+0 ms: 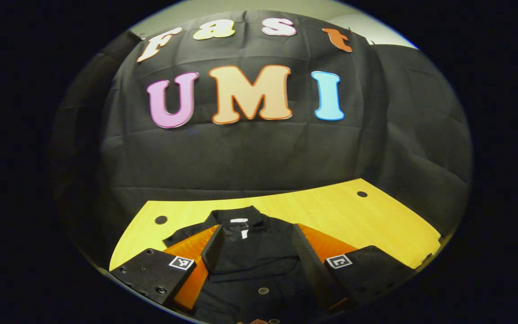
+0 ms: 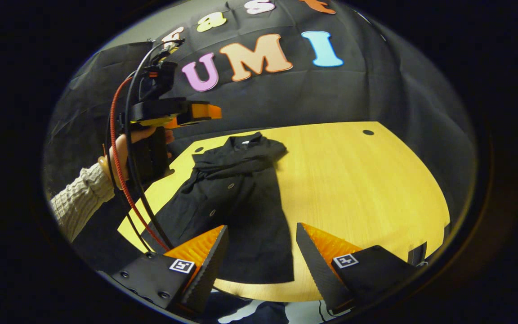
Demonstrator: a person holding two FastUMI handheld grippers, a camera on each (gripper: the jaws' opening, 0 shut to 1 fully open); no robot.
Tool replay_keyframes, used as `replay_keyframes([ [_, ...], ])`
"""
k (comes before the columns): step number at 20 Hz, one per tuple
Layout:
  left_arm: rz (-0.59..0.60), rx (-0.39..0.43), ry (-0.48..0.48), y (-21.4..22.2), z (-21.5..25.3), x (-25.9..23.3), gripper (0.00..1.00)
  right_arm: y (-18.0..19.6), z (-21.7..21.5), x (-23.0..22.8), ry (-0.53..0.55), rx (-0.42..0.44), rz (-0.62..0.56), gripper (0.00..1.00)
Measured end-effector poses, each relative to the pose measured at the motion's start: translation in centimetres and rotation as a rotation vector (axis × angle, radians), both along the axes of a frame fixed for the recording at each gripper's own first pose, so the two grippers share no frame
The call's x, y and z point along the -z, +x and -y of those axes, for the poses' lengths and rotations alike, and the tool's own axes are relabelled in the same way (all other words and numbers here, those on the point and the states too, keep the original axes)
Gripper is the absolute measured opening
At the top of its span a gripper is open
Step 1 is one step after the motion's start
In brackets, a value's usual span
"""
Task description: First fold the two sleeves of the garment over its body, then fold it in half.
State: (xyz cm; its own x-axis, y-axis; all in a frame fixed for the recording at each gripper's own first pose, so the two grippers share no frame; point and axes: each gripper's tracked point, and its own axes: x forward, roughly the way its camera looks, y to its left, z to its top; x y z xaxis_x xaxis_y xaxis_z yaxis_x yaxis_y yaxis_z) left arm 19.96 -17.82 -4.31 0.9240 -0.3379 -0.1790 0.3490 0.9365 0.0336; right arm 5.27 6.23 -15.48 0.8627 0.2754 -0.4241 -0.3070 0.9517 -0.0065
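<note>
Yellow wood-grain bench (image 2: 358, 180) ahead of the jaws, dark round holes (image 1: 362, 194) near its far corners. Black creased cloth wall (image 1: 250, 153) behind it. Pale plain wall (image 1: 331, 11) above the cloth. Dim lighting.

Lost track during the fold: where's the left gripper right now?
In the right gripper view the left gripper is at upper left, held by a hand above the table's left edge, beside the black garment's collar end.
</note>
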Motion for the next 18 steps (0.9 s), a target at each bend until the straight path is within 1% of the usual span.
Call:
replay_keyframes([
  [1,-0.002,-0.031,0.002,-0.7,-1.8,0.6,0.91,-0.1,-0.3,0.3,-0.014,-0.019,-0.007,0.95],
  [3,-0.017,-0.082,0.011,-2.4,-5.0,2.2,0.91,-0.6,-0.8,0.8,-0.032,-0.053,-0.015,0.95],
  [5,-0.041,-0.12,-0.013,-4.6,-7.4,3.7,0.91,-1.2,-1.2,1.4,-0.037,-0.079,-0.022,0.95],
  [7,-0.069,-0.159,-0.029,-7.0,-9.8,5.5,0.89,-1.9,-1.2,2.4,-0.042,-0.096,-0.033,0.95],
  [11,-0.14,-0.231,-0.018,-12.0,-14.1,9.9,0.9,-2.2,-1.2,3.9,-0.056,-0.114,-0.056,0.96],
  [13,-0.196,-0.27,0.002,-14.7,-16.2,12.4,0.89,-2.1,-1.1,4.8,-0.079,-0.121,-0.065,0.96],
  [15,-0.229,-0.307,0.043,-16.9,-18.2,14.3,0.9,-1.9,-0.8,5.5,-0.098,-0.124,-0.067,0.96],
  [18,-0.275,-0.322,0.074,-19.3,-19.4,16.9,0.9,-1.9,-0.8,6.9,-0.122,-0.133,-0.084,0.96],
])
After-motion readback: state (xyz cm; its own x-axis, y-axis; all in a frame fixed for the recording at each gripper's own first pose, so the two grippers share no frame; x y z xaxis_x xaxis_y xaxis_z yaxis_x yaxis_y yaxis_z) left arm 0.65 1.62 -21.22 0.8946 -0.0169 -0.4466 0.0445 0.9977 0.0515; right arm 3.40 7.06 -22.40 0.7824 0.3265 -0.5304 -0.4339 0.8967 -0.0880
